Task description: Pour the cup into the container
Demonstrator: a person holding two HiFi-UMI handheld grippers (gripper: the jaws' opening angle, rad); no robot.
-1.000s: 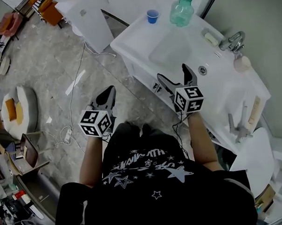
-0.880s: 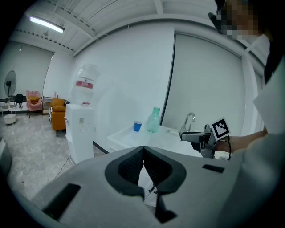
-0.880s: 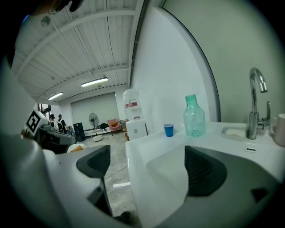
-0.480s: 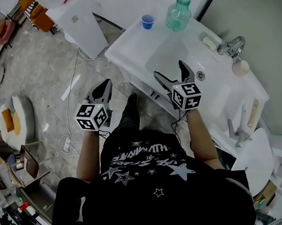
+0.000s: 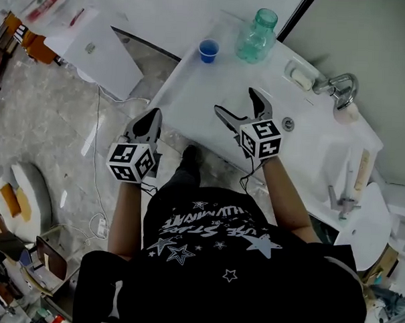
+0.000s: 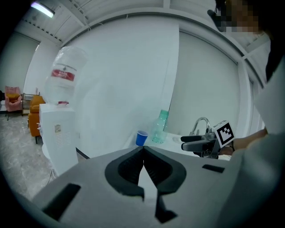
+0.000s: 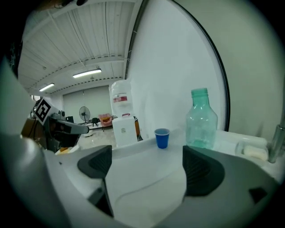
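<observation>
Both grippers empty, well short of the cup.
The left gripper (image 5: pixel 151 119) is held with jaws together at the near corner of the white counter (image 5: pixel 189 90). The right gripper (image 5: pixel 235 102) is spread wide over bare counter. The blue cup (image 5: pixel 208 50) stands upright near the far edge, just beside the green bottle (image 5: pixel 256 34).

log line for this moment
left gripper shut, empty | right gripper open, empty | blue cup untouched on counter, beside bottle
</observation>
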